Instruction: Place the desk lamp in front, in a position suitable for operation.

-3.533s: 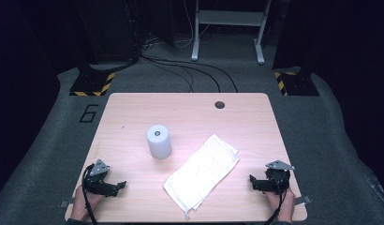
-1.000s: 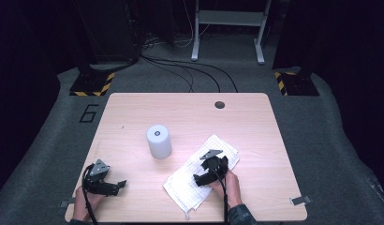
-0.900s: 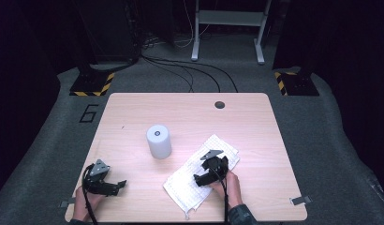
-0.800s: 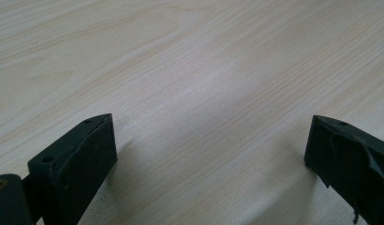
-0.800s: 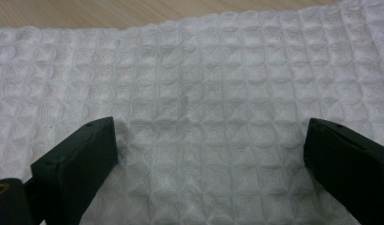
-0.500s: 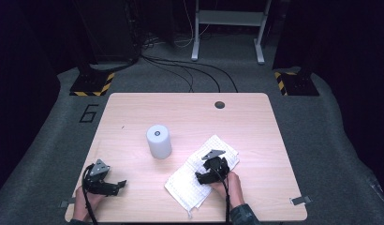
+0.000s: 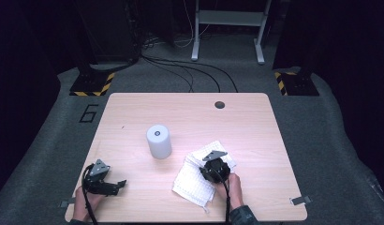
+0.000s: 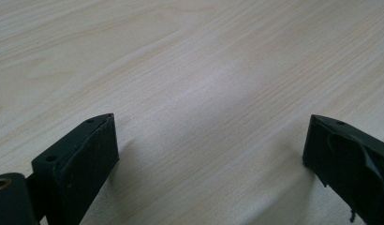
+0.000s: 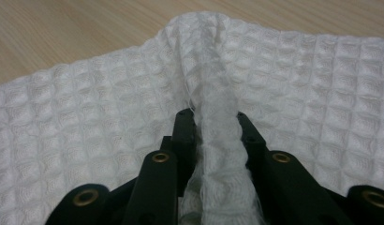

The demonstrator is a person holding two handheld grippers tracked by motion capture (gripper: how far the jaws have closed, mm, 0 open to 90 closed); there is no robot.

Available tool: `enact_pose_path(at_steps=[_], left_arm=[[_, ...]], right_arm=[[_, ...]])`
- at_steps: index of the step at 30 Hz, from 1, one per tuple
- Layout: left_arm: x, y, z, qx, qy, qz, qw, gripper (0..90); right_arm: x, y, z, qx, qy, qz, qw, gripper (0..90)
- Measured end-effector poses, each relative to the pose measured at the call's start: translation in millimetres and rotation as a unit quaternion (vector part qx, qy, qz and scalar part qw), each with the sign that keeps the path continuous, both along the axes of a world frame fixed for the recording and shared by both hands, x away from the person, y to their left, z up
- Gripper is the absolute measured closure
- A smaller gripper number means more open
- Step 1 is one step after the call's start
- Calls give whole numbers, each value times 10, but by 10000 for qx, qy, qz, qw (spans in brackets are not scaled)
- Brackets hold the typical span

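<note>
The table (image 7: 255, 112) is carrying a white waffle cloth (image 7: 192, 185) near its front edge, now bunched, and a white cylinder (image 7: 158, 140) further in. The right gripper (image 9: 217, 117) has just been closing — a cloth ridge is pinched between its jaws. The left gripper (image 8: 209, 140) is resting wide open at the front-left corner — nothing between its jaws.

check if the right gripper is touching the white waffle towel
Touching. In the right gripper view the right gripper has just closed its jaws on a raised ridge of the white waffle towel, and both pads press into the pinched fold.
</note>
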State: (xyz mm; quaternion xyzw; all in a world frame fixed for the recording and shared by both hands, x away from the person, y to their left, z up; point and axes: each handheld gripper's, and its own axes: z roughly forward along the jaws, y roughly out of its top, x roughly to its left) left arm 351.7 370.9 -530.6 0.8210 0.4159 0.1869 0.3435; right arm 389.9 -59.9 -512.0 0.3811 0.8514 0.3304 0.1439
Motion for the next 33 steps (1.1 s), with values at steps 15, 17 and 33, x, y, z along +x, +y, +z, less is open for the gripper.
enact_pose_path(at_steps=[15,17,33], left_arm=[[-1,3,5,10,25,-17,10000,37],[0,4,6,12,25,-19,10000,37],[-2,2,5,3,22,-15,10000,40]], right_arm=[[-104,-104,328,80,-548,-33,9985,783],[-116,-108,362,154,-577,-123,9981,784],[-172,-458,858,61,-1324,-600,9894,809]])
